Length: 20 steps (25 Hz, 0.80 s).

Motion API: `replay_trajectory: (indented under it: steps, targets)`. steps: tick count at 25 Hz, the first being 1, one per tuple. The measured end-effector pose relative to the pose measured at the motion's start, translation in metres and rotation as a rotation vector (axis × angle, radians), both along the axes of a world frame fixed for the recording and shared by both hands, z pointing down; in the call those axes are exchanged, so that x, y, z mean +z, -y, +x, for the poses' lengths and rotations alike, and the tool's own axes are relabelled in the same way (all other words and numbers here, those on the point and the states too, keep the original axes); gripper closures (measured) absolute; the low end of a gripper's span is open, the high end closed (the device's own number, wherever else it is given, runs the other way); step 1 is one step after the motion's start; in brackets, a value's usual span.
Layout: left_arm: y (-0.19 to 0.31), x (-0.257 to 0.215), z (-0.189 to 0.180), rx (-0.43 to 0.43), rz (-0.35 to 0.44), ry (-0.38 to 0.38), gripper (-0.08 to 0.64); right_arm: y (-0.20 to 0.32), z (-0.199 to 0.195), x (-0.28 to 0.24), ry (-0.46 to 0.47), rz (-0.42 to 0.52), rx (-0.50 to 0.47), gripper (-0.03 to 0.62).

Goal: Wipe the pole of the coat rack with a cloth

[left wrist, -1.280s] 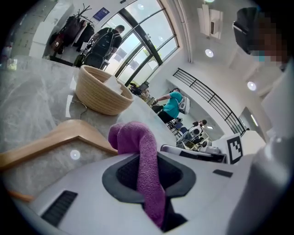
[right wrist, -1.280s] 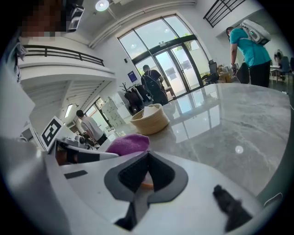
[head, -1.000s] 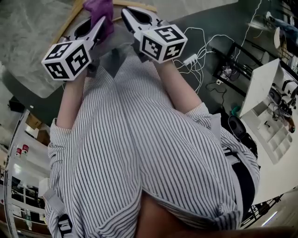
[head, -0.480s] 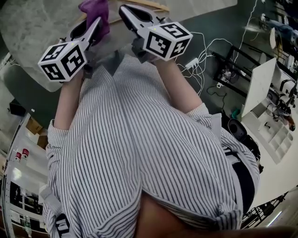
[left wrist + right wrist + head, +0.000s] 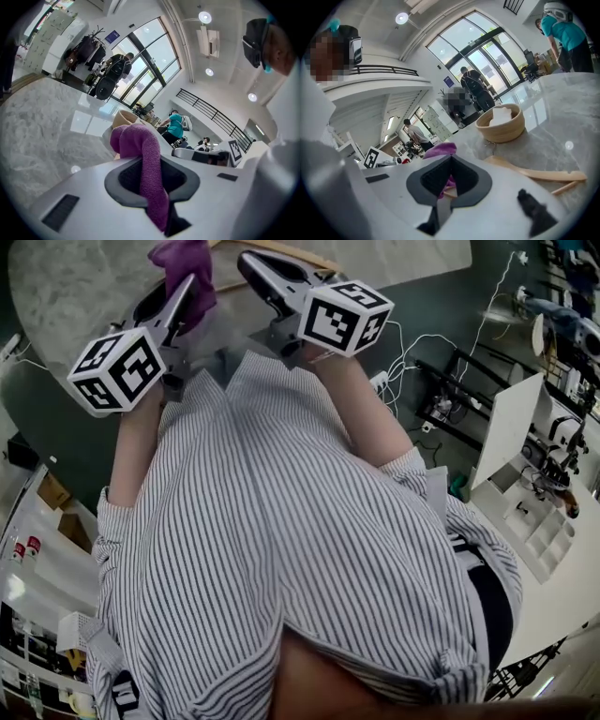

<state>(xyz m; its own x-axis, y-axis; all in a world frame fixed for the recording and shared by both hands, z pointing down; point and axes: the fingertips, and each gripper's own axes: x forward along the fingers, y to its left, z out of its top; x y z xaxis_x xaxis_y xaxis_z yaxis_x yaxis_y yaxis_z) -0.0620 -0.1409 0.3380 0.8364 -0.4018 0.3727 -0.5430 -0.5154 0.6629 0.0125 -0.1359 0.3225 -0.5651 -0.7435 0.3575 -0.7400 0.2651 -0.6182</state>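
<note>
Your two forearms reach forward out of the striped shirt (image 5: 281, 540), side by side. Both tools point away from you over the grey marble table (image 5: 66, 287).

Your left gripper (image 5: 186, 287) is clamped on the cloth (image 5: 183, 261). In the left gripper view the cloth runs as a thick band through the hollow between the jaws. It bulges out past the tips in a rounded fold.

Your right gripper (image 5: 251, 263) sits just beside it, angled slightly toward the left one. Its jaws are drawn together at the tips. In its own view a scrap of the cloth and a pale sliver show in the hollow, and you cannot tell whether they are pinched.

The cubes carry only black-and-white square markers, with no words. A blue sign (image 5: 112, 36) by the windows is too small to read.

The cloth is purple, with a nubbly towelling pile, and it is bunched rather than spread flat.

On the table ahead lie a wooden hanger (image 5: 534, 174) and a round basket (image 5: 501, 126) holding something white.
</note>
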Motion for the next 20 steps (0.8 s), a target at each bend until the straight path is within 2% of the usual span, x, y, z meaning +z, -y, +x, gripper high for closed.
replay_trajectory:
  steps: [8, 12, 16, 20]
  targets:
    - [0.008, -0.018, 0.008, -0.051, 0.038, -0.015, 0.482, -0.001, -0.001, -0.018, 0.006, 0.038, -0.122, 0.577]
    - [0.005, -0.033, 0.019, -0.067, 0.03, -0.062, 0.482, -0.004, 0.003, -0.026, -0.011, 0.071, -0.177, 0.577]
    - [0.003, -0.043, 0.024, -0.069, 0.049, -0.081, 0.482, -0.009, -0.001, -0.03, -0.076, 0.112, -0.252, 0.577]
    - [0.008, -0.049, 0.032, -0.069, 0.056, -0.096, 0.482, -0.007, 0.006, -0.035, -0.128, 0.139, -0.287, 0.577]
